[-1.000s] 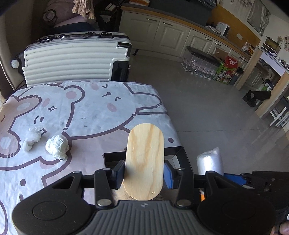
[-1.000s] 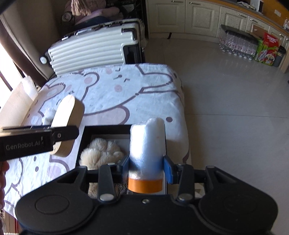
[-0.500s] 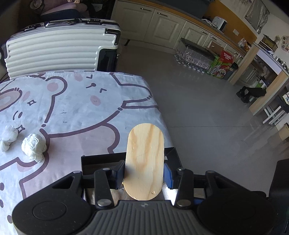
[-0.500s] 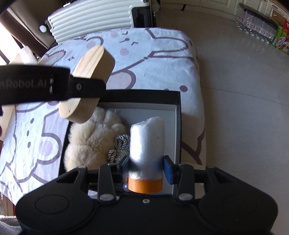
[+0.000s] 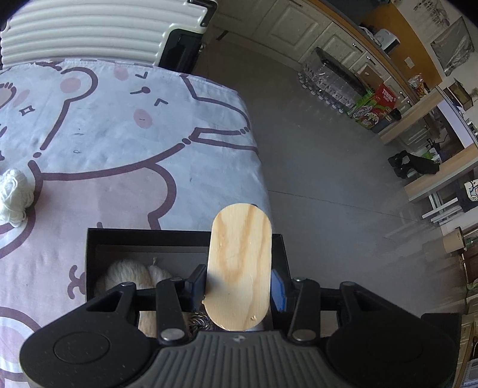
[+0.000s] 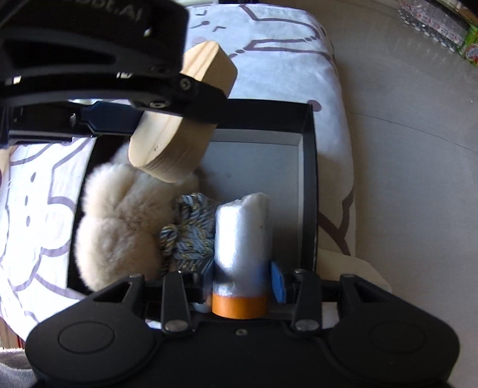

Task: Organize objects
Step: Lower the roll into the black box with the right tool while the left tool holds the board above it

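White yarn ball (image 5: 13, 195) sits at the far left on the bear-print cloth (image 5: 125, 143) covering the counter, well apart from the box. White ribbed suitcase (image 5: 98, 28) stands behind the counter at the far edge.

Black box (image 6: 309, 185) is at the near right corner of the counter, open top, pale inner floor. Inside, left to right: fluffy cream plush (image 6: 119, 221) filling the left half, blue-and-cream twisted cord bundle (image 6: 188, 232) beside it in the middle, right part of the floor bare.

Left gripper (image 5: 239, 283): jaws clenched on the oval wooden block (image 5: 240, 268), pads on both long edges. Block is tilted, flat face toward the left wrist camera. In the right wrist view the block (image 6: 182, 119) hangs over the far left part of the box, lower end just above the plush; can't tell if it touches the fur.

Right gripper (image 6: 240, 280): jaws grasping the white roll with orange cap (image 6: 240, 238), pads on either side just above the orange band. Roll points away from the camera, down into the box, just right of the cord bundle. Can't tell whether its far end touches the box floor.

Far right, past the counter: grey tiled floor (image 5: 328, 167), cream kitchen cabinets (image 5: 286, 21), a shrink-wrapped pack of bottles (image 5: 331, 80) and coloured cartons (image 5: 373, 107) standing on the floor.
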The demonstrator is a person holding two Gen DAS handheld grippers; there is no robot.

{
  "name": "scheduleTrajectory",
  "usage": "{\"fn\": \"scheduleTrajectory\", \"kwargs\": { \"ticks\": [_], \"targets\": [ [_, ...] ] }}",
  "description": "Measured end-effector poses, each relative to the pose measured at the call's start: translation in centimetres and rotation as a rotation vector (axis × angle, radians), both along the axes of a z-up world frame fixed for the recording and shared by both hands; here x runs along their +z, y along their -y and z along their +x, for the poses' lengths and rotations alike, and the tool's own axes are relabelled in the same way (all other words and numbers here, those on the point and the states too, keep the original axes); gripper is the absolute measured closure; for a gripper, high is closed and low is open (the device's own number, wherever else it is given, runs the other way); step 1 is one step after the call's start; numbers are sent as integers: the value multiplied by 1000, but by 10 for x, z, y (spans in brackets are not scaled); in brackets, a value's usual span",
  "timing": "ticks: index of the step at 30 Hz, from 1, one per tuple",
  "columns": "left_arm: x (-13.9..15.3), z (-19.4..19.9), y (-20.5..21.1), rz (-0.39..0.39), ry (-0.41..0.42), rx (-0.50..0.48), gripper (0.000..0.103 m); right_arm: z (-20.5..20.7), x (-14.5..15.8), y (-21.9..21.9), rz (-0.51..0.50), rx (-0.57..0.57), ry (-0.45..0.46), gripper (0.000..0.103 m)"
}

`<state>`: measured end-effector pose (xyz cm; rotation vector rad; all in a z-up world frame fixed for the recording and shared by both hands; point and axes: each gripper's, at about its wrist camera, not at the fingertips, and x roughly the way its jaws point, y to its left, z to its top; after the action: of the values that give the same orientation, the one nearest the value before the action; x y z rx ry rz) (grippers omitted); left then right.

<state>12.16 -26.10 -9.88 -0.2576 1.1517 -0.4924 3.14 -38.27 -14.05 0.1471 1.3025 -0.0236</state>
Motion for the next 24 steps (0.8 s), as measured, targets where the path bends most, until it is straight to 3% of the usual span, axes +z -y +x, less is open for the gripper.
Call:
{"fn": "scheduleTrajectory", "kwargs": {
  "ticks": [4, 12, 24],
  "targets": [
    [-10, 3, 6, -19, -35, 4, 58, 2, -4, 7, 39, -49, -5, 62],
    [-27, 9, 9, -24, -79, 23, 58, 1, -5, 2, 43, -24, -33, 62],
    [-47, 9, 20, 52, -114, -22, 59, -2, -3, 4, 56, -22, -48, 62]
  ]
}}
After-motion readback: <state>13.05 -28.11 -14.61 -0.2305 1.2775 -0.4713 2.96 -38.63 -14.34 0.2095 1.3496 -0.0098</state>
